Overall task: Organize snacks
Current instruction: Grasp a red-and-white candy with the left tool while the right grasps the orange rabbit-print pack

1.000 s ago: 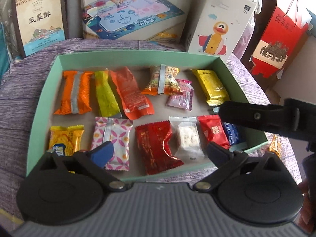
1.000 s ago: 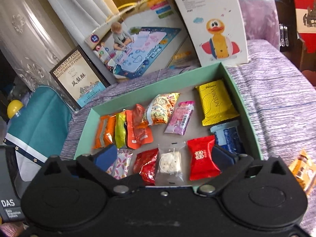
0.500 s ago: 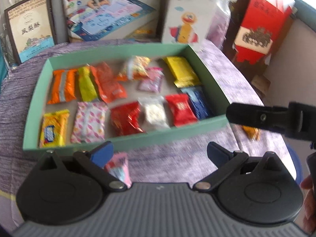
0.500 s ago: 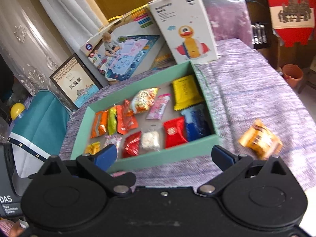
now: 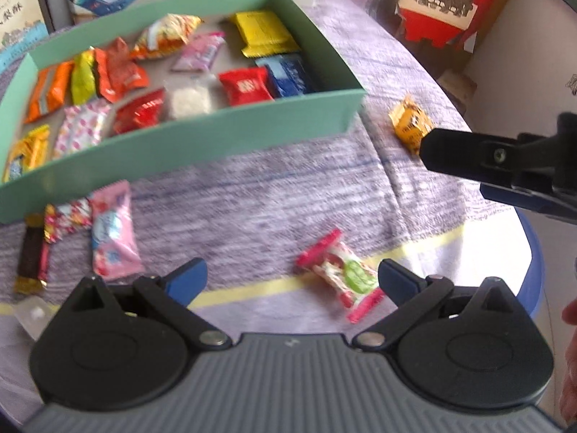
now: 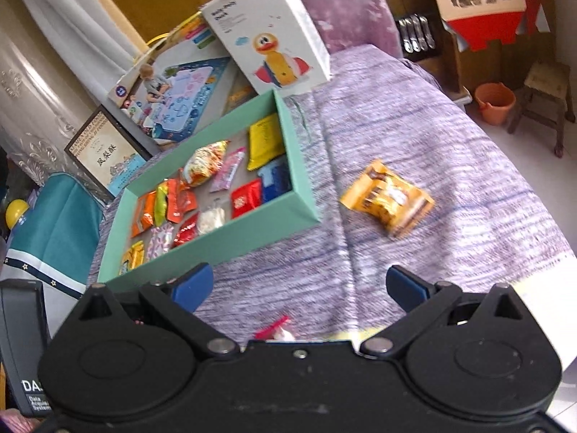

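Jaws wide, red-green candy [image 5: 340,275] lies diagonally between.

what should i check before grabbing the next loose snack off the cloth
1. Right gripper open, empty: ok.
2. Left gripper open, empty: ok.
3. Orange-yellow snack lies alone on the cloth, clear of the green box: ok.
4. Right gripper centred on it: not ok, it sits well ahead of the fingers.
5. Red-and-green candy lies close ahead, between the left fingers: ok.
6. Free space in the box for more: cannot tell.
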